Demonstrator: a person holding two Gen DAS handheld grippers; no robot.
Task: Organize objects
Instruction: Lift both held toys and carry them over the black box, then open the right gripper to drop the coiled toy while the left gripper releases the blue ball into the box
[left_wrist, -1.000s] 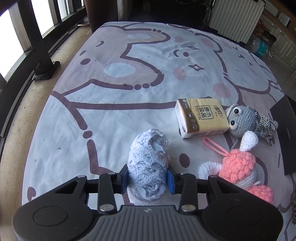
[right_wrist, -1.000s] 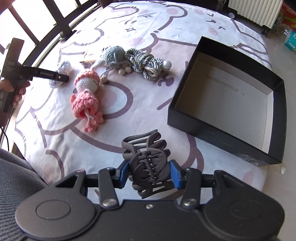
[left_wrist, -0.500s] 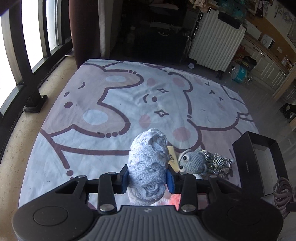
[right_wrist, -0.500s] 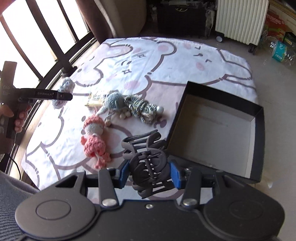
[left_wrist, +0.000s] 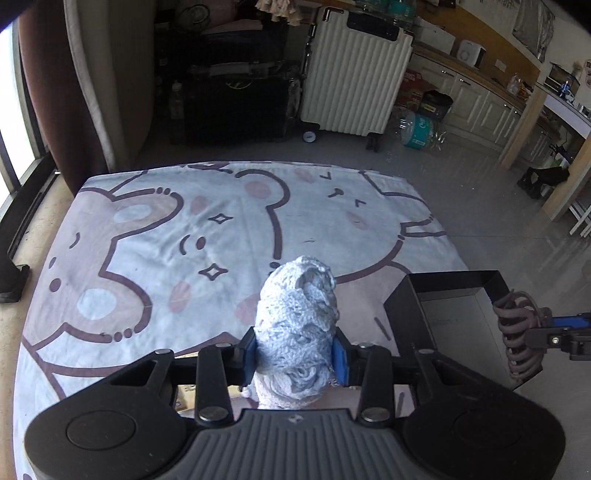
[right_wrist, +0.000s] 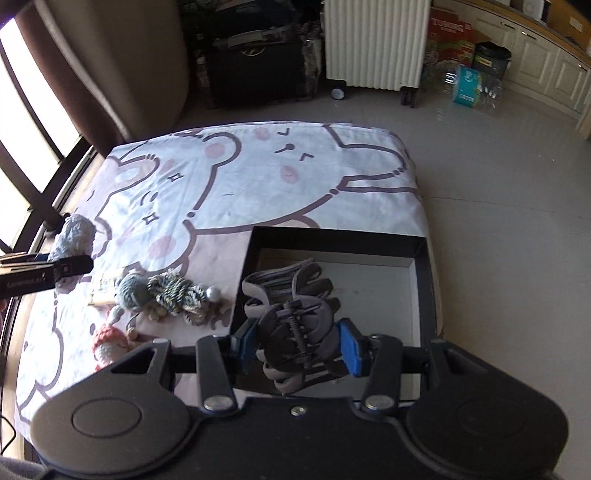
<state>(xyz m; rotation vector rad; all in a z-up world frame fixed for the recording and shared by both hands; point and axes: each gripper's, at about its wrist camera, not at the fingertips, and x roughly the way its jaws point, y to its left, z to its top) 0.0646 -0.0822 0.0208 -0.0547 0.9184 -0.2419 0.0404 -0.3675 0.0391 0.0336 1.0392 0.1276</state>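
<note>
A bed sheet (right_wrist: 258, 177) with big cartoon bears is lying spread out in a room with a white radiator (right_wrist: 373, 40) at the back. The left hand-held gripper (left_wrist: 295, 354) is squeezing 1 pale blue knitted thing (left_wrist: 299, 314) between its blue pads, up in the air over the sheet. The right hand-held gripper (right_wrist: 295, 343) is pinching 1 dark hair claw clip (right_wrist: 295, 332), and the 1 black box (right_wrist: 424, 295) is sitting right under and ahead of it.

It looks like both things are being carried to the box. Next, each one needs to hang over the open box and then be let go.

To the left of the right hand-held gripper, 3 knitted toys are waiting on the sheet: 1 grey-blue toy (right_wrist: 133, 291), 1 striped toy (right_wrist: 177, 291) and 1 pink doll (right_wrist: 109, 343). 1 tissue pack (right_wrist: 101, 291) is lying beside them.
</note>
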